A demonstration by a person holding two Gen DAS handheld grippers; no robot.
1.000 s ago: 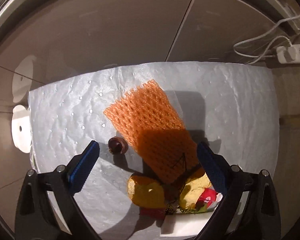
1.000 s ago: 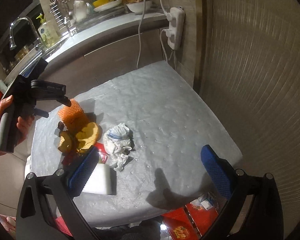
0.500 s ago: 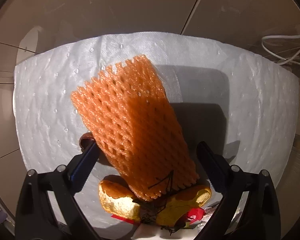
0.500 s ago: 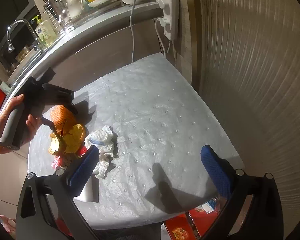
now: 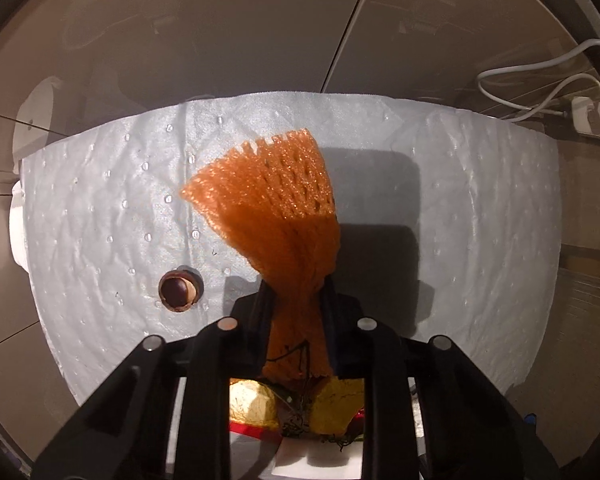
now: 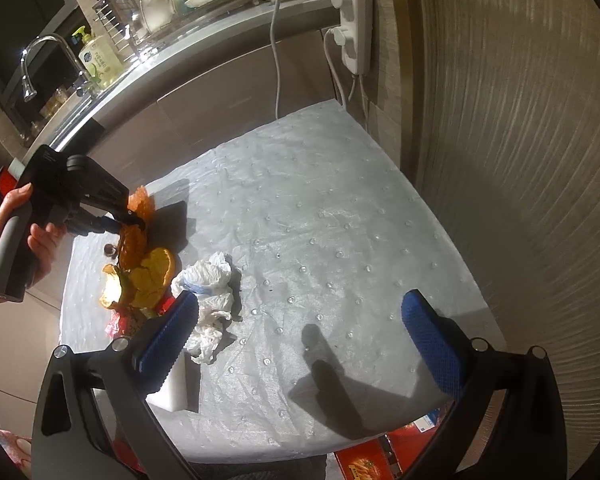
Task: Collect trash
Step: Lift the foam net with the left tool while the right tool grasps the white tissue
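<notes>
Left gripper [image 5: 296, 308]: jaws just closed, pinching orange net [image 5: 276, 200] above the table [image 6: 340, 216]. Right gripper [image 6: 296, 344]: wide open, empty. Outstanding on the table: peels [image 6: 148, 272], tissue [image 6: 210, 280], nut [image 5: 179, 291]; nothing yet binned.

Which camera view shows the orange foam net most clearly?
The left wrist view: the orange foam net fills the centre, pinched between the left gripper fingers. In the right wrist view it is small and partly hidden by that gripper.
</notes>
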